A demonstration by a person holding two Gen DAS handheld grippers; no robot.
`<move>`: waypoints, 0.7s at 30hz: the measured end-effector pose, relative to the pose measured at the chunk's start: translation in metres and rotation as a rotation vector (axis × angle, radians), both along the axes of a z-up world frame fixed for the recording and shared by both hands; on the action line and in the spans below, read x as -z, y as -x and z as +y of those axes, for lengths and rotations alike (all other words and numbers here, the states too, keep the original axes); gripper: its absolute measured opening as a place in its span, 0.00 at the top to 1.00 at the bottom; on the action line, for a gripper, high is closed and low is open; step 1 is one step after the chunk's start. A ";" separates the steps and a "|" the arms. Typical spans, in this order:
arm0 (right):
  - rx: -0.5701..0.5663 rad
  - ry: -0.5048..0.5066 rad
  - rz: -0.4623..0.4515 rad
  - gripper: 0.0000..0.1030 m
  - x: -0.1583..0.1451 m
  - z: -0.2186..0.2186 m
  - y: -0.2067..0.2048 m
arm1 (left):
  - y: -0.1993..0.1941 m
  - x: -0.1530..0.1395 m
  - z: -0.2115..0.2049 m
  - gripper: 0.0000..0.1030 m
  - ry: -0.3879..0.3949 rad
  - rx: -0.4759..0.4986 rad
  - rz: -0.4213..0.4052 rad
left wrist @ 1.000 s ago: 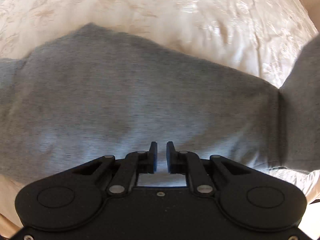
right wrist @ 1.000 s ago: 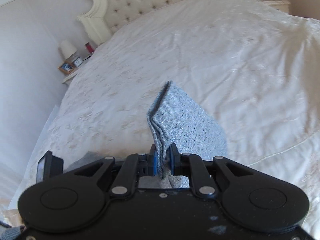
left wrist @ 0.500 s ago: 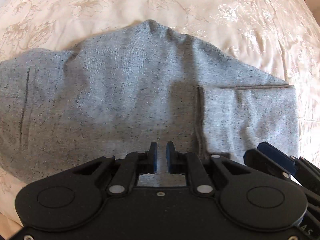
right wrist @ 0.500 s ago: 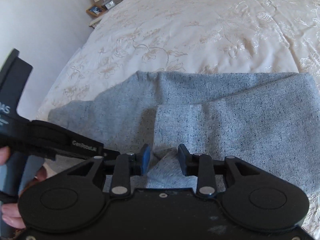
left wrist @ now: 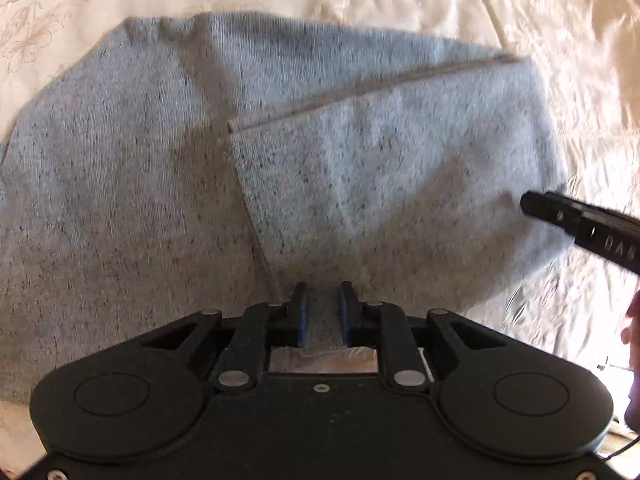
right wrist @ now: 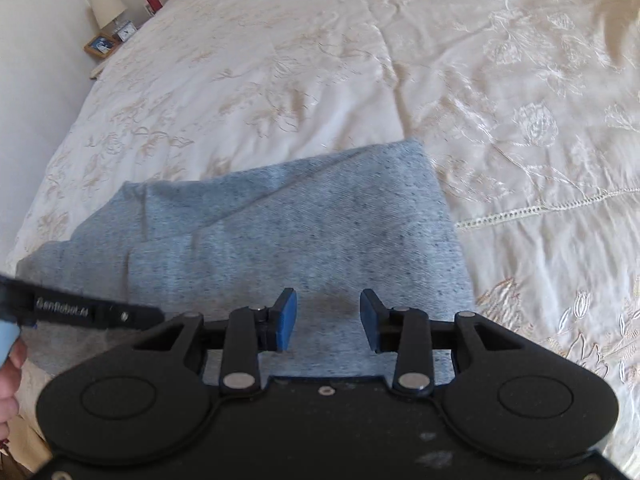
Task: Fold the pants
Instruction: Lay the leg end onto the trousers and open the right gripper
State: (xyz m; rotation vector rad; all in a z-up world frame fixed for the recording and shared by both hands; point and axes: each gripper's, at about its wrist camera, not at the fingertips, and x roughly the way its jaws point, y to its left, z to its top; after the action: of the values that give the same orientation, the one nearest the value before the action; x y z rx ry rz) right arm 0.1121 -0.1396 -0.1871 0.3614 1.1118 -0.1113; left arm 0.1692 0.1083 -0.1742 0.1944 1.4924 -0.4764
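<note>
Grey speckled pants (left wrist: 320, 160) lie folded flat on the cream bedspread (left wrist: 520, 8), the top layer's hem running diagonally across the pile. My left gripper (left wrist: 322, 312) points down over the near edge. Its jaws are opening, and grey cloth shows in the narrow gap without being pinched. My right gripper (right wrist: 328, 320) is open wide just over the near edge of the pants (right wrist: 300, 232), with nothing held. Each gripper shows in the other's view: the right gripper (left wrist: 580, 224) at the pants' right side, the left gripper (right wrist: 92, 312) at their left.
The embroidered bedspread (right wrist: 400, 60) stretches away on all sides of the pants. A nightstand with a lamp (right wrist: 108, 12), a clock and a framed photo stands by the wall at the far left. A person's hand (right wrist: 10, 364) shows at the left edge.
The right gripper came down, opened and let go of the folded pant end, which now lies flat on the pile. The left gripper sank closer to the cloth and its jaws widened a little.
</note>
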 end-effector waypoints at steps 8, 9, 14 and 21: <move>-0.062 -0.002 -0.016 0.65 -0.009 -0.012 0.000 | -0.015 -0.026 0.028 0.75 0.076 -0.219 -0.067; -0.080 0.005 -0.040 0.65 -0.013 -0.011 -0.005 | -0.021 -0.026 0.026 0.74 0.083 -0.239 -0.072; -0.130 0.026 -0.085 0.65 -0.008 -0.020 -0.047 | -0.052 -0.010 0.003 0.72 0.003 -0.246 -0.133; -0.062 0.064 -0.017 0.66 0.024 -0.056 -0.081 | -0.078 0.007 -0.001 0.71 -0.016 -0.267 -0.089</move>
State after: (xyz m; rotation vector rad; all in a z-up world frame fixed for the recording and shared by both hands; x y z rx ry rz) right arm 0.1934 -0.1951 -0.2114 0.2705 1.0988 -0.0884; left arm 0.2469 0.1072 -0.1811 0.0269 1.4101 -0.2385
